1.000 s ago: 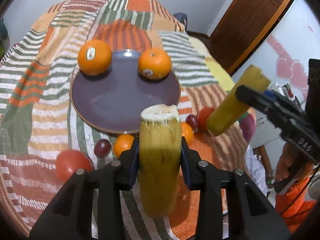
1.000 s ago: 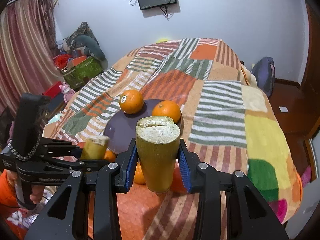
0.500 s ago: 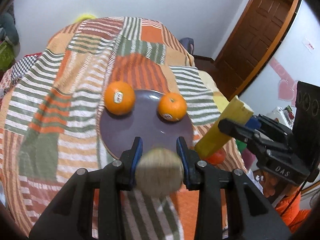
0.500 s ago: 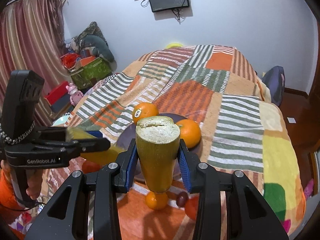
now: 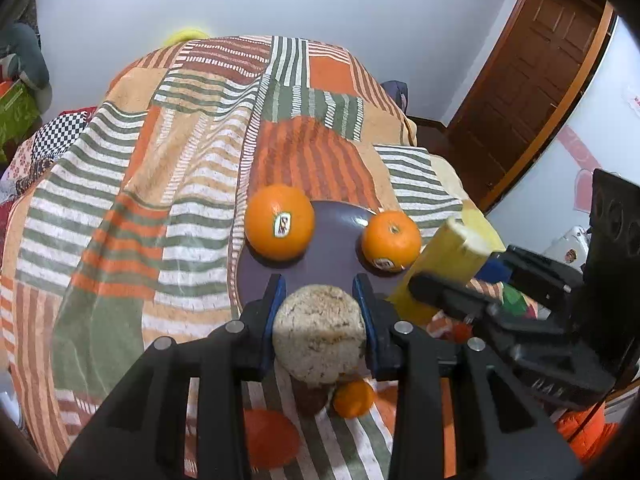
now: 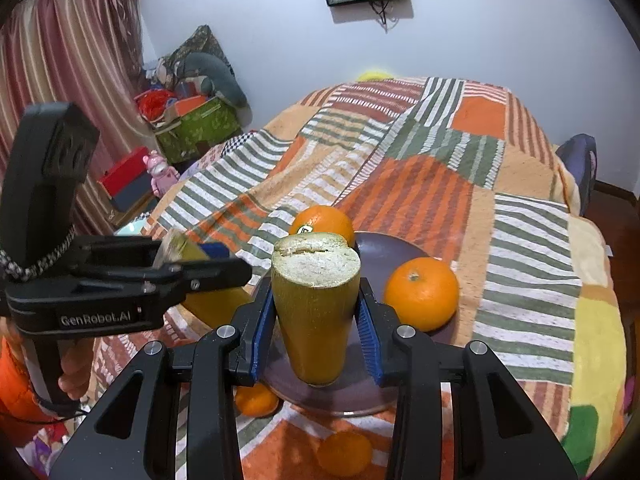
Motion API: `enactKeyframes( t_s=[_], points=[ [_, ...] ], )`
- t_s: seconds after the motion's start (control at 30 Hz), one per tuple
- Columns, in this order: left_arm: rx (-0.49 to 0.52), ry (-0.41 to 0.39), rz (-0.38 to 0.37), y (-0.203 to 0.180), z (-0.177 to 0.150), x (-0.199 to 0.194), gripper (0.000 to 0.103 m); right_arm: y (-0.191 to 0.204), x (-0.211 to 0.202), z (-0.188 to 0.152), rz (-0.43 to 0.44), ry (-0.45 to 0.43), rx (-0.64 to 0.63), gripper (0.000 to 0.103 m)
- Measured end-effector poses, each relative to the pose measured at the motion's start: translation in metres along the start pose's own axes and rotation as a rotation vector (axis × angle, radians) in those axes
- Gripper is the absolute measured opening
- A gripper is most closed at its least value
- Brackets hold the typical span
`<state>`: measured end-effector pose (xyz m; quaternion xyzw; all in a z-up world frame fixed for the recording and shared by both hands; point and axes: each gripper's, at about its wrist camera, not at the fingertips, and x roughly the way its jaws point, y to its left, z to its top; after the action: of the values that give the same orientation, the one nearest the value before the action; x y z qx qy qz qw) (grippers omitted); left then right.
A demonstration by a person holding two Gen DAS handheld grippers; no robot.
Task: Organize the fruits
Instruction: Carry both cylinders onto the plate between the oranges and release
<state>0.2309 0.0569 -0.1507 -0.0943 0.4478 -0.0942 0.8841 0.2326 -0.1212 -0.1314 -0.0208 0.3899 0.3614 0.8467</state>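
Note:
A purple plate (image 5: pixel 336 248) lies on the patchwork blanket with two large oranges (image 5: pixel 280 222) (image 5: pixel 391 240) on its far side. My left gripper (image 5: pixel 319 296) is shut on a short sugarcane piece (image 5: pixel 320 332), seen end-on just before the plate's near rim. My right gripper (image 6: pixel 316 292) is shut on a second, upright yellow-green sugarcane piece (image 6: pixel 316 312), whose lower end hangs over the plate (image 6: pixel 376 248) near the two oranges (image 6: pixel 324 220) (image 6: pixel 421 298). Each gripper shows in the other's view: the right gripper (image 5: pixel 424 284) at right, the left gripper (image 6: pixel 200 268) at left.
Small tangerines (image 6: pixel 256 398) (image 6: pixel 345 452) and a red tomato (image 5: pixel 272 436) lie on the blanket in front of the plate. A hand in an orange sleeve (image 6: pixel 76 372) holds the left gripper. Boxes and toys (image 6: pixel 192 124) crowd the floor at left; a wooden door (image 5: pixel 532 76) stands at right.
Both grippers moved toward the plate with their cane pieces. The left cane now faces its camera end-on. The right cane, earlier short of the plate, now hangs over it.

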Motion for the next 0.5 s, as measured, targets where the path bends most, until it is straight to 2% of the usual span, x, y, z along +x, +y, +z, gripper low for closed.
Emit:
enactKeyframes(
  t_s=[0.27,0.5],
  points=[
    [0.011,0.039,0.004,0.004,0.012,0.031,0.034,-0.012,0.024,0.002,0.002,0.051,0.023,0.035],
    [0.045,0.046,0.012,-0.004,0.027,0.051,0.034,-0.019,0.031,0.008,-0.004,0.046,0.025,0.035]
  ],
)
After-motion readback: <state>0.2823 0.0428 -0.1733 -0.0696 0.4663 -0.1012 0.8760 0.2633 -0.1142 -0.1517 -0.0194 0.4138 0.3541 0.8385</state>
